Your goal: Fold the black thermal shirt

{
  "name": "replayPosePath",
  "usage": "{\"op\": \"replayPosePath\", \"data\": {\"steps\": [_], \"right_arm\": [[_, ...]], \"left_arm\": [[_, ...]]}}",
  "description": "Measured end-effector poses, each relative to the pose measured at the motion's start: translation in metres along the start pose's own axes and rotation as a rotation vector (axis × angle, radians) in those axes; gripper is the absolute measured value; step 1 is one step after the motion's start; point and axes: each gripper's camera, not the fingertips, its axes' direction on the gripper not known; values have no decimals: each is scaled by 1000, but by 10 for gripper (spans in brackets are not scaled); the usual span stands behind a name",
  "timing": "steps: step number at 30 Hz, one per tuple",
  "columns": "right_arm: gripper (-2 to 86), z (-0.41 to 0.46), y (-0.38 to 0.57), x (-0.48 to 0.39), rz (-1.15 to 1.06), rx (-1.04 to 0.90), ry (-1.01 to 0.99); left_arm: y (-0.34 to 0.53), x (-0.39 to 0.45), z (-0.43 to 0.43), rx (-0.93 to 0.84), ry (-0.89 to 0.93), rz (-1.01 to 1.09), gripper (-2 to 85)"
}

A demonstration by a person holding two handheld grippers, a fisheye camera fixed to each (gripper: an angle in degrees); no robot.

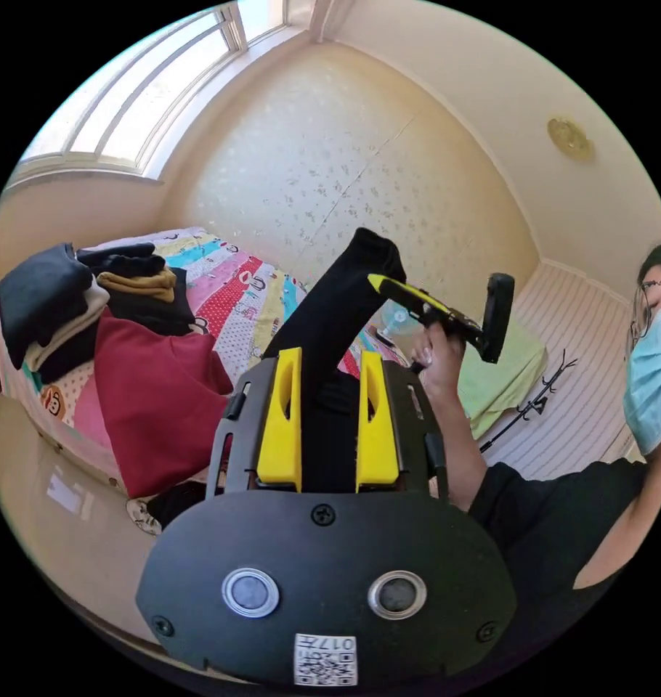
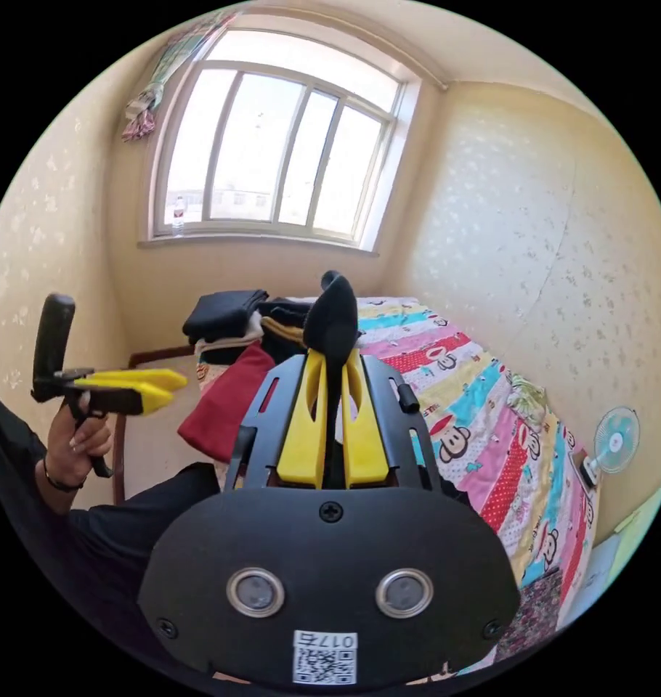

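Note:
The black thermal shirt (image 2: 334,305) is pinched between the jaws of my right gripper (image 2: 334,356), a bunch of it sticking out past the tips. In the left gripper view, a hand holds the right gripper (image 1: 378,279) raised, and the shirt (image 1: 330,312) hangs down from it as a long dark strip. That strip shows through the gap of my left gripper (image 1: 330,356), whose jaws stand apart. In the right gripper view the left gripper (image 2: 167,388) is off to the left in the other hand, with no cloth in it.
A bed with a striped cartoon sheet (image 2: 476,406) lies along the wall. At its window end are a pile of folded dark clothes (image 1: 54,305) and a red garment (image 1: 156,392) draped over the edge. A small fan (image 2: 615,439) stands by the wall.

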Motion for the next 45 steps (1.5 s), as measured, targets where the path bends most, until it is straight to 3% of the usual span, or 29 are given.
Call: {"op": "replayPosePath", "data": {"steps": [3,8,10,12,17,22,25,28,32,36,39,45], "right_arm": [[36,-18,45,98,211,64,55],[33,-1,217,239,656,-39,60],[33,28,314,286,911,-288,80],[33,49,368,303,1011,-453,58],[36,43,381,313,964,-358,11],[32,8,366,313,865,-100,53],[39,36,411,335,983,-329,17],[42,37,442,339,1035,-390,-145],[55,-5,438,317,968,-372,-113],[100,-25,449,280,932,-627,-31],[105,-30,469,242,862,-772,56],[92,-52,485,206,882,-766,115]], "left_arm": [[14,-5,46,-129,63,-22,122],[42,-13,133,-349,-16,-25,116],[52,-18,163,-433,-15,-41,117],[58,-22,188,-483,14,-71,117],[50,-17,211,-486,-31,-70,116],[39,-13,227,-455,-78,-53,116],[39,-13,238,-438,-124,-41,116],[39,-11,236,-367,-178,-15,114],[36,-17,242,-382,-255,-15,125],[55,-42,284,-528,-255,-56,162],[70,-33,290,-445,-333,20,159],[86,-16,292,-434,-380,20,139]]}}
